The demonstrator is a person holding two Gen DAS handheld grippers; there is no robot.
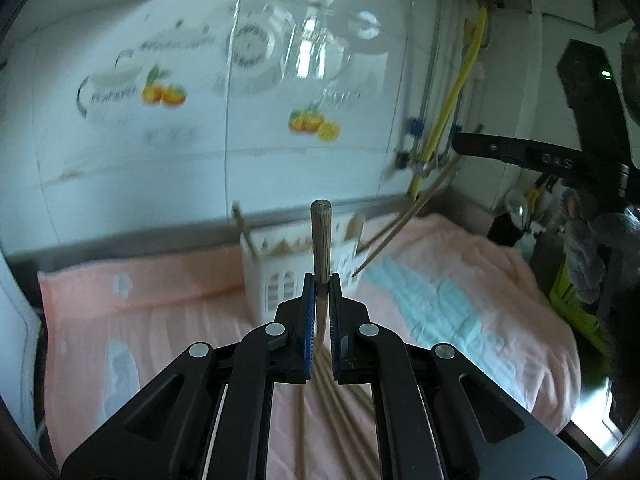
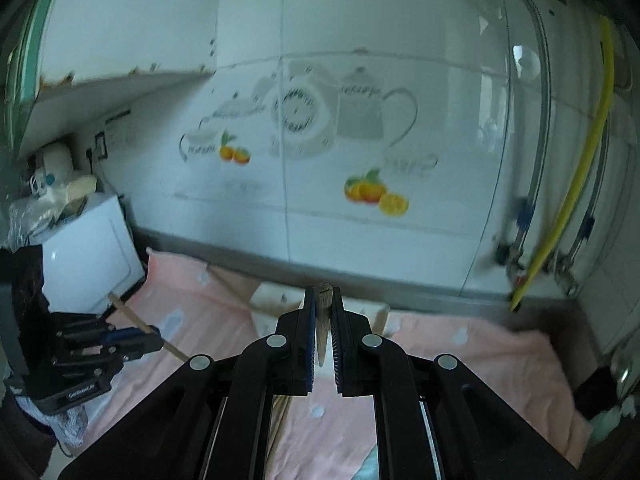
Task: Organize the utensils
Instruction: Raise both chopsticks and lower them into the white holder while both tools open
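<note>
**Both grippers clamp wooden utensils above a pink-towelled counter**

Against a white tiled wall (image 1: 200,140) printed with teapots and oranges, a pink towel (image 1: 140,320) covers the counter, largest of the things in play. The left wrist view alone shows its pale blue patch (image 1: 432,292) to the right, and the white slotted utensil basket (image 1: 276,280) standing on the cloth near the wall, with wooden handles leaning out of it. From the right wrist view the basket (image 2: 276,300) is mostly hidden behind the fingers.

Only the right wrist view takes in the white appliance (image 2: 88,256) at the counter's left end, with bags heaped on top. A yellow hose (image 1: 452,96) runs down the wall among metal pipes in both views.

The left gripper (image 1: 322,292) is closed on a bundle of chopsticks (image 1: 321,240), square butts pointing up, thin ends fanning out below over the towel. The right wrist view shows that gripper (image 2: 154,338) from the side, low at left.

The right gripper (image 2: 322,304) is pinched on a wooden utensil handle (image 2: 322,312); what kind of utensil cannot be told. In the left wrist view this gripper (image 1: 460,146) sits at upper right, two long thin wooden sticks (image 1: 400,224) slanting down from it toward the basket's right edge, their tips above the cloth.
</note>
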